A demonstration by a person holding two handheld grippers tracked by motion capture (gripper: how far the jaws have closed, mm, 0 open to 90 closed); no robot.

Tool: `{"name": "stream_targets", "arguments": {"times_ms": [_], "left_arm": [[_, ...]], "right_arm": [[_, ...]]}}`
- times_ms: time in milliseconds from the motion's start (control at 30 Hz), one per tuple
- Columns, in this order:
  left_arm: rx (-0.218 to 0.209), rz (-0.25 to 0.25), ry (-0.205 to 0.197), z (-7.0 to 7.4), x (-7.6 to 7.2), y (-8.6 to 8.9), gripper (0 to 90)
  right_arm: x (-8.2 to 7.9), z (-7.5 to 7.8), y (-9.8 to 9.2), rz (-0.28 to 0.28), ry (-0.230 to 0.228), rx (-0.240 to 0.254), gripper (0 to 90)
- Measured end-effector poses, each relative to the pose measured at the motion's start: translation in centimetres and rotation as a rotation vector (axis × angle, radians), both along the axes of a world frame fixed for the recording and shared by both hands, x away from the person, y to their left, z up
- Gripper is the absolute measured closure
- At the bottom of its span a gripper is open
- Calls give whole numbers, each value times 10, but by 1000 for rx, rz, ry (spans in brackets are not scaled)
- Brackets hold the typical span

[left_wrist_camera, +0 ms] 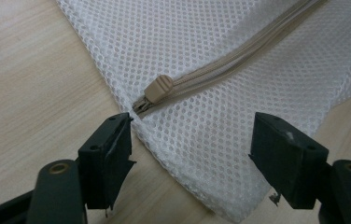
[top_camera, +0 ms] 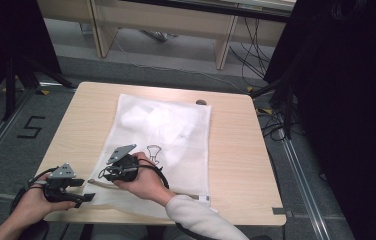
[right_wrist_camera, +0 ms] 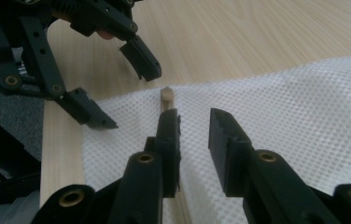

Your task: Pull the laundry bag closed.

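At six o'clock on the tabletop (top_camera: 236,150), left tongs (left_wrist_camera: 192,154) gape astride the mesh bag (top_camera: 163,145) corner; right tongs (right_wrist_camera: 194,140), parted, straddle its zipper (left_wrist_camera: 201,74).

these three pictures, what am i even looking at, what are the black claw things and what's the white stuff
A person sits at a wooden table holding a hand-held two-jaw gripper in each hand. One picture looks down from above; the other two come from cameras riding on each gripper, looking along its black jaws.

The white thing is a mesh laundry bag lying flat, with a beige zipper along its near edge. The zipper pull sits at the bag's corner.

The left gripper is open, its jaws either side of that corner. The right gripper hovers over the zipper line, jaws narrowed, gripping nothing. Nothing is held yet.
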State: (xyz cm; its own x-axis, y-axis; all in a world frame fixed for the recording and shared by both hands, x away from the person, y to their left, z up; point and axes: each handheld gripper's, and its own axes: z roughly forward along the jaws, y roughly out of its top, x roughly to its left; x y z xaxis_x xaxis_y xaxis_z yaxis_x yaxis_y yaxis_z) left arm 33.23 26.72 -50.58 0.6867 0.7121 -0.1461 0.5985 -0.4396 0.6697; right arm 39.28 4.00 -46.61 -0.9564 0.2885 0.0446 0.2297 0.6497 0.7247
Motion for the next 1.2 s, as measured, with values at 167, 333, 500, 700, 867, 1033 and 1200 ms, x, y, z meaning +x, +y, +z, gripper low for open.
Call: {"name": "stream_targets", "arguments": {"times_ms": [167,333,500,700,867,1033,1200], "left_arm": [[-4,14,8,-1,0,1,287],[1,3,6,0,0,2,287],[5,12,8,0,0,3,287],[12,23,6,0,-1,5,287],[10,23,14,0,-1,7,286],[12,43,22,-1,0,6,285],[12,41,16,-1,0,7,285]], "right_arm": [[3,-3,15,9,16,-11,761],[6,-6,26,17,24,-18,771],[7,-10,36,20,41,-36,771],[9,-17,45,19,69,-53,765],[9,-23,52,21,85,-56,762],[11,-27,59,18,99,-61,757],[14,-30,64,13,112,-74,769]]}}
